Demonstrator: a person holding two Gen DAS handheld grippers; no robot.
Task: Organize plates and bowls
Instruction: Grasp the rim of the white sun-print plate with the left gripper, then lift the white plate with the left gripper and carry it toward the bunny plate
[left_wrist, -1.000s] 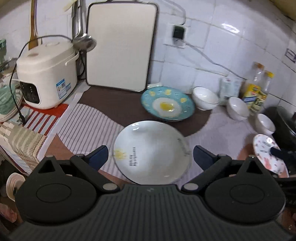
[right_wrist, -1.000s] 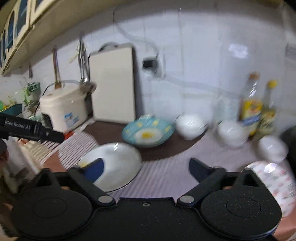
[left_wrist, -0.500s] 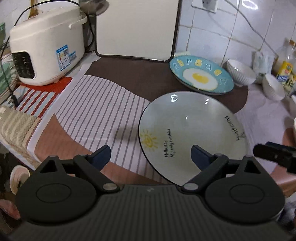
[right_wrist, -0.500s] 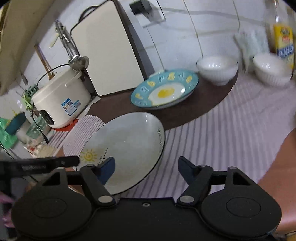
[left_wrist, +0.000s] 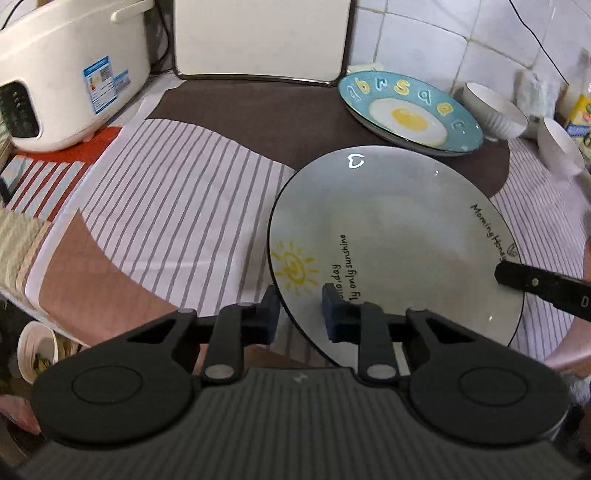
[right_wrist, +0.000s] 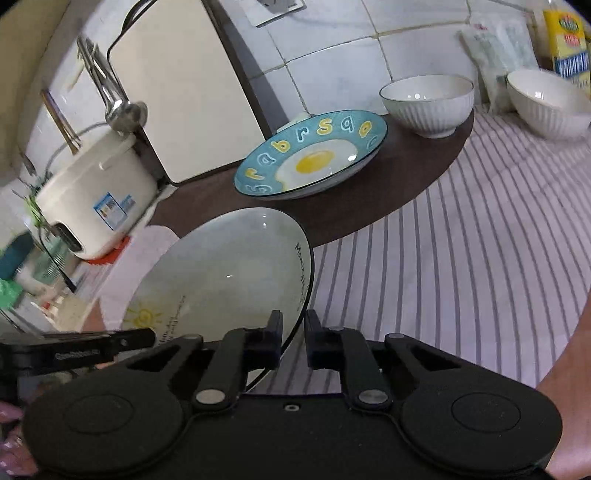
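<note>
A white plate (left_wrist: 399, 236) with a yellow sun and black lettering lies on the striped cloth. My left gripper (left_wrist: 299, 314) is shut on its near left rim, one finger under, one on top. My right gripper (right_wrist: 293, 341) is shut on the same plate (right_wrist: 229, 277) at its right rim. The right gripper's finger shows in the left wrist view (left_wrist: 543, 290) on the plate's right edge. A blue fried-egg plate (left_wrist: 410, 112) (right_wrist: 314, 155) rests behind it. Two white ribbed bowls (right_wrist: 428, 103) (right_wrist: 550, 101) stand further right by the wall.
A white rice cooker (left_wrist: 70, 70) (right_wrist: 99, 195) stands at the back left. A white cutting board (left_wrist: 262, 37) (right_wrist: 173, 88) leans on the tiled wall. A ladle (right_wrist: 122, 110) hangs by it. Bottles (right_wrist: 567, 44) stand at the far right. The counter edge is near left.
Both grippers moved in on the white sun plate and closed on its rim, left on the near left edge, right on the right edge.
</note>
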